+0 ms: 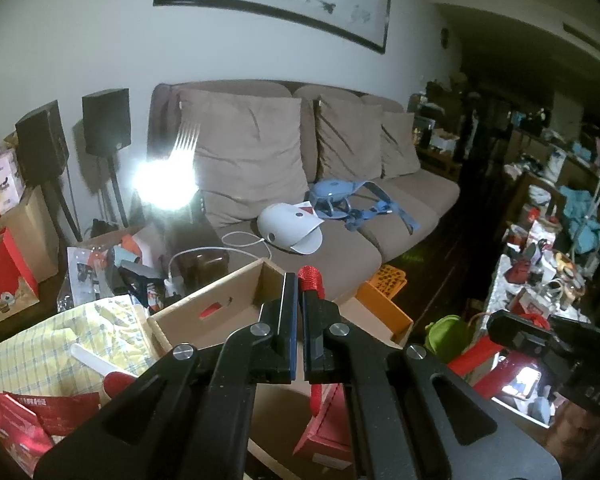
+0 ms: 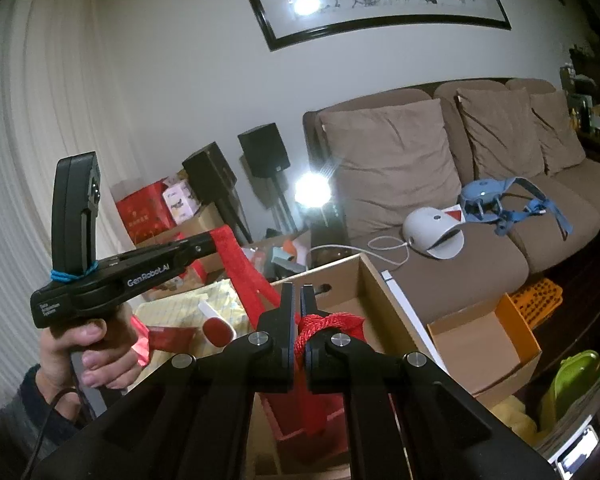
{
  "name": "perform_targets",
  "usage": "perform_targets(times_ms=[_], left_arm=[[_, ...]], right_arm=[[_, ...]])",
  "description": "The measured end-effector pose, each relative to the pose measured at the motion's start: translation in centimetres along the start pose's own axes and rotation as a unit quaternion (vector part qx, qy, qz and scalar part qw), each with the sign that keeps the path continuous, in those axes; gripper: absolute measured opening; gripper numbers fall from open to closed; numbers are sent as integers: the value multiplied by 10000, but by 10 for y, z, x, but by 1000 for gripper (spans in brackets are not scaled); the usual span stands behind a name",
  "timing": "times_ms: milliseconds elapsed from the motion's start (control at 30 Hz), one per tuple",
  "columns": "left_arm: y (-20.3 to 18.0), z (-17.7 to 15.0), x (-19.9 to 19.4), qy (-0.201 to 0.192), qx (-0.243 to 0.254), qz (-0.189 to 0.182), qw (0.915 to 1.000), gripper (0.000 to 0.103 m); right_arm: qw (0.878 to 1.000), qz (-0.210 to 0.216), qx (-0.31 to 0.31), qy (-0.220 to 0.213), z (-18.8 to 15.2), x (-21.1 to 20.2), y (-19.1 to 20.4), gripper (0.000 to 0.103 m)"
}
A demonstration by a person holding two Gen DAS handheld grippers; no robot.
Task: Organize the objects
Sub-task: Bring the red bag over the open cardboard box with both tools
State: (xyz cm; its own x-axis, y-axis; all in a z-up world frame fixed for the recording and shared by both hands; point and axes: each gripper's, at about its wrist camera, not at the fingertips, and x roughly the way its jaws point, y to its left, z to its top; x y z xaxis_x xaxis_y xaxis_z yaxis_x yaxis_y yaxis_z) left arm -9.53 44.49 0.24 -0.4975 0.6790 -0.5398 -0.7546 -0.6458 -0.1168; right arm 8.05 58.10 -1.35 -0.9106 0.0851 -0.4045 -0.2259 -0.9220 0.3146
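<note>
A red gift bag (image 2: 300, 412) hangs between my two grippers over an open cardboard box (image 2: 364, 280). My left gripper (image 1: 299, 280) is shut on one red rope handle (image 1: 310, 278), whose loop sticks up past the fingertips; the bag (image 1: 324, 432) shows below the jaws. My right gripper (image 2: 298, 292) is shut on the other red rope handle (image 2: 328, 322). In the right wrist view the left gripper (image 2: 210, 240) is at the left, held by a hand (image 2: 96, 356), with red bag material (image 2: 240, 268) stretched from its tip. The right gripper (image 1: 496, 330) appears at the right edge of the left wrist view.
The large cardboard box (image 1: 220, 300) stands before a brown sofa (image 1: 340, 240) carrying a white domed device (image 1: 288, 228) and a blue harness (image 1: 340, 200). A smaller box (image 2: 484, 344) and orange crate (image 2: 540, 296) sit right. A yellow checked cloth (image 1: 60, 352) and red packages lie left.
</note>
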Motion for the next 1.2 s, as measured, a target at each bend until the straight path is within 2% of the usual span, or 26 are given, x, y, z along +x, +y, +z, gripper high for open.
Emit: perform_targets(times_ms=[700,1200], left_arm=[[16,-10,13,149,-44,153,9998,2],[16,-16,19,225,-39,101,9997,2]], right_arm=[[9993,86,-138,349,-9,24,14,4],[9989,-35,-25,477,-13,32,4,4]])
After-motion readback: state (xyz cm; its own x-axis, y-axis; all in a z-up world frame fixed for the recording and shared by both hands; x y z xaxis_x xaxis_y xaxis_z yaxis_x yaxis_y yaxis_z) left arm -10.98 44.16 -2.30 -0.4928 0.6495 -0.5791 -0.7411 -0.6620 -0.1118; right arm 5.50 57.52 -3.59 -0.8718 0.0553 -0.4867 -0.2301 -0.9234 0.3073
